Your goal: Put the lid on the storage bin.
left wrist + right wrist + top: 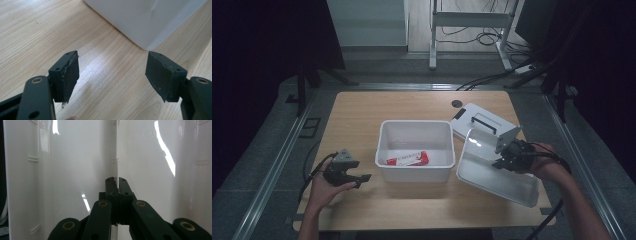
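Observation:
A white bin stands at the middle of the wooden table, and a red and white packet lies flat inside it. To its right a second white bin is tilted, its opening turned toward the first bin. My right gripper is shut on this tilted bin's rim. In the right gripper view the jaws pinch the thin wall edge, with the glossy bin wall behind. My left gripper hovers open left of the middle bin. It holds nothing, and the bin's corner is ahead.
A white lid with a black handle lies behind the tilted bin at the back right. A dark round hole sits near the table's far edge. Bare wood spans the left and front of the table. Cables and a stand's legs lie on the floor beyond.

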Demonstrator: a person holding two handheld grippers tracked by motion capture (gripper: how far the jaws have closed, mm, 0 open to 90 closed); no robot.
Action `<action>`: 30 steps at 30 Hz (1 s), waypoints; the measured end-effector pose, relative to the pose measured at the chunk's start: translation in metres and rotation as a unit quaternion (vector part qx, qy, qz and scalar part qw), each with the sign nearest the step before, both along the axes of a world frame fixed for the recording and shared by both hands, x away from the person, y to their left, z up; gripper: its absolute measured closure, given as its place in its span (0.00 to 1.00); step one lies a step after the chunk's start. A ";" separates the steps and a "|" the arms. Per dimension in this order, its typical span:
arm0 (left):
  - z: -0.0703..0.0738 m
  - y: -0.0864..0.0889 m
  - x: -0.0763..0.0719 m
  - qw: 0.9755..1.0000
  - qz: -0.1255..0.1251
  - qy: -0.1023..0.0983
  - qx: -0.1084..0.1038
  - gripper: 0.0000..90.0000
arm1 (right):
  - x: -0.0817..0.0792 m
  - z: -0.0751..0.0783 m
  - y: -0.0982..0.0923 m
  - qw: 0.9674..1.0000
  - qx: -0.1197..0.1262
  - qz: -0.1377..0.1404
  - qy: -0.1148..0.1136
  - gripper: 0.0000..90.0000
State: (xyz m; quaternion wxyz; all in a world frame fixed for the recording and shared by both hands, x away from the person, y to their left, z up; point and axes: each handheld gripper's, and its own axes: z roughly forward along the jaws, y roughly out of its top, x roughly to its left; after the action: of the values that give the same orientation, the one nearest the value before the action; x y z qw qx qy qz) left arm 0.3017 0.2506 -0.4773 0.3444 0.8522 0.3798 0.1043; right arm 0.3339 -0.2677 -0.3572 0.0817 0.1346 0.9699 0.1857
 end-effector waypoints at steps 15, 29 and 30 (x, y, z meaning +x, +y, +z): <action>0.001 0.001 0.000 1.000 0.000 0.000 -0.003 0.30 | 0.030 0.033 0.054 0.999 0.016 0.046 -0.014 0.99; 0.001 0.002 0.000 1.000 -0.001 -0.002 -0.003 0.30 | 0.052 0.033 0.101 0.996 0.009 0.084 -0.002 0.99; 0.001 0.002 0.000 1.000 -0.001 -0.002 -0.003 0.30 | 0.053 0.033 0.104 0.996 0.008 0.087 -0.003 0.99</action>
State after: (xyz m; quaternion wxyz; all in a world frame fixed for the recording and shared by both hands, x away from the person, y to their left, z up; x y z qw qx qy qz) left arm 0.3017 0.2522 -0.4763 0.3477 0.8512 0.3788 0.1046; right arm 0.3868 -0.1641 -0.3240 0.0668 0.0502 0.9761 0.2006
